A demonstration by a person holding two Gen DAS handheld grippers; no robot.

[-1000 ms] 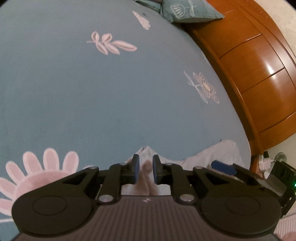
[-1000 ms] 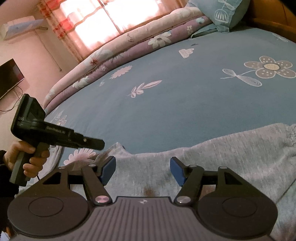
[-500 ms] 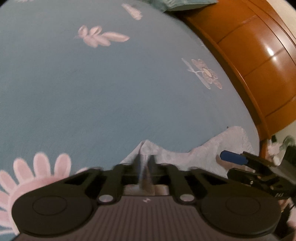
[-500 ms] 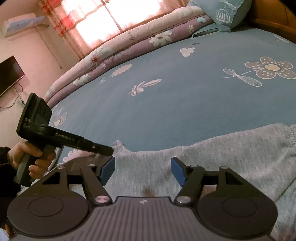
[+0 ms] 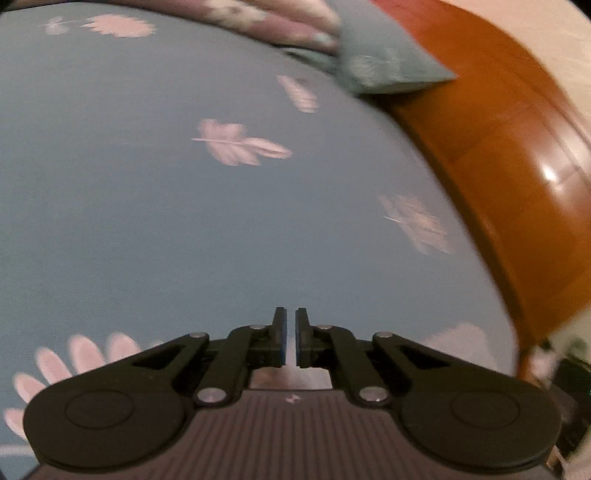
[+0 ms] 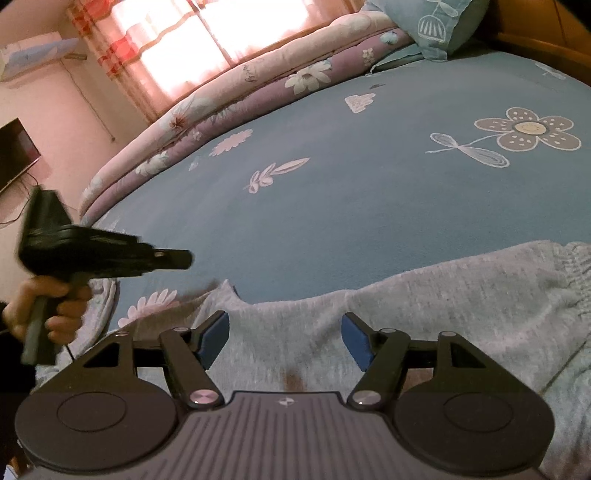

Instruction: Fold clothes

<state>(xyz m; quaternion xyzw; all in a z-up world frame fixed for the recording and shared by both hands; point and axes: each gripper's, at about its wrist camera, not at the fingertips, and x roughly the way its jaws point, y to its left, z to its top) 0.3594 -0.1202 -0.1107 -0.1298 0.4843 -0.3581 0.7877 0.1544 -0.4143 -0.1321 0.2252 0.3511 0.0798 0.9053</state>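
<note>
Right wrist view: holding the right claw (image 6: 283,321) low over a grey knit garment (image 6: 443,295), blue pads (image 6: 212,336) spread wide and opening, released, pressing on no cloth although the fabric is lying below and between them. Spreading the garment flat along the near edge of the bed, on a blue sheet (image 6: 332,206) printed with pale flowers and leaves; gathering into an elastic band (image 6: 576,269) at the far right, rising into a small peak (image 6: 225,286) at the left. Gripping the handle of the left claw (image 5: 290,314) with the left hand (image 6: 44,310) at the left border, above the sheet and just beside that peak; blurring too much there to tell contact with the cloth.

Left wrist view: keeping the left claw clenched, only a thin slit showing between the pads; showing pale fabric behind and under the fingers, so not telling whether any fold is being pinched. Showing another pale patch of the garment at lower right, near the foot of the wooden headboard (image 5: 498,147).

Background: lying along the far side of the bed, a rolled floral quilt (image 6: 258,85); resting against the headboard, a teal pillow (image 6: 436,26); glowing behind, a curtained window (image 6: 203,37).
</note>
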